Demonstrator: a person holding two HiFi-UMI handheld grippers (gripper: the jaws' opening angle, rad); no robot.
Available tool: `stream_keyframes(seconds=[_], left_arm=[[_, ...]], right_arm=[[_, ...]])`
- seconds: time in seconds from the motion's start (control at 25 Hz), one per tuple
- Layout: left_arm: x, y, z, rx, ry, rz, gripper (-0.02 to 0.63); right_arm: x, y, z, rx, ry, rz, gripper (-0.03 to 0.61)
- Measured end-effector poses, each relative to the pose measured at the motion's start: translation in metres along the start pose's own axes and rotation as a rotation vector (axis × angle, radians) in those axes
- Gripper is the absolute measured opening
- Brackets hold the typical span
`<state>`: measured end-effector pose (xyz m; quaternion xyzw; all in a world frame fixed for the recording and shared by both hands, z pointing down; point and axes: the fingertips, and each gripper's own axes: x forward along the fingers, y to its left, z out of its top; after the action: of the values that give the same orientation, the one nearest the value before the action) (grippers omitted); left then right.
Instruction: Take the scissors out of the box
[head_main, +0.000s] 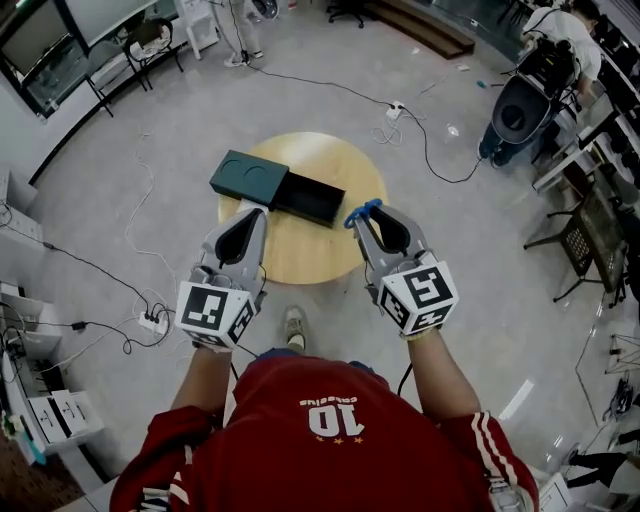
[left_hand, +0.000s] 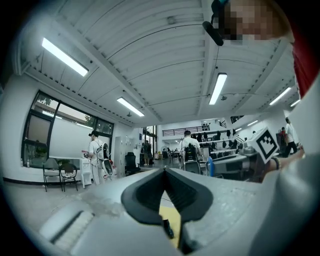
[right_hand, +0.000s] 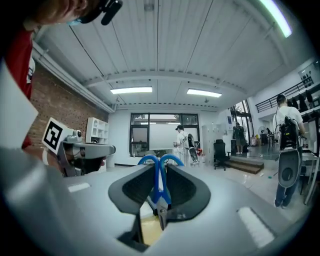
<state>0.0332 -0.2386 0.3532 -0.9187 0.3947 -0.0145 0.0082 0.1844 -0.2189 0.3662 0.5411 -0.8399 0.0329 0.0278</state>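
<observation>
A dark green box lies on the round wooden table, with its black inner tray slid out to the right. My right gripper is raised above the table's near right part and is shut on the blue-handled scissors. In the right gripper view the scissors stand between the jaws, blue loops at the tips and metal blades pointing back toward the camera. My left gripper hovers over the box's near edge. Its jaws meet with nothing between them.
Cables and a power strip lie on the floor left of the table, and another cable runs behind it. A person with a dark chair is at the far right. Desks and shelves line the left wall.
</observation>
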Motion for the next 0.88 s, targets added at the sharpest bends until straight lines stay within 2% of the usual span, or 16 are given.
stream_keyframes(seconds=[0.2,0.44,0.88], left_arm=[[-0.026,-0.025,0.012,0.041,-0.021,0.046,0.003],[-0.050,-0.044,0.016,0.041,-0.038,0.113,0.003],[-0.075,-0.044,0.021,0.040,-0.068,0.125,0.003]], right_arm=[[-0.042,0.012,0.018,0.022,-0.044,-0.020,0.075],[-0.072,0.010,0.022,0.040,-0.048,-0.057,0.075],[-0.083,0.034,0.021,0.033,-0.050,-0.100,0.074]])
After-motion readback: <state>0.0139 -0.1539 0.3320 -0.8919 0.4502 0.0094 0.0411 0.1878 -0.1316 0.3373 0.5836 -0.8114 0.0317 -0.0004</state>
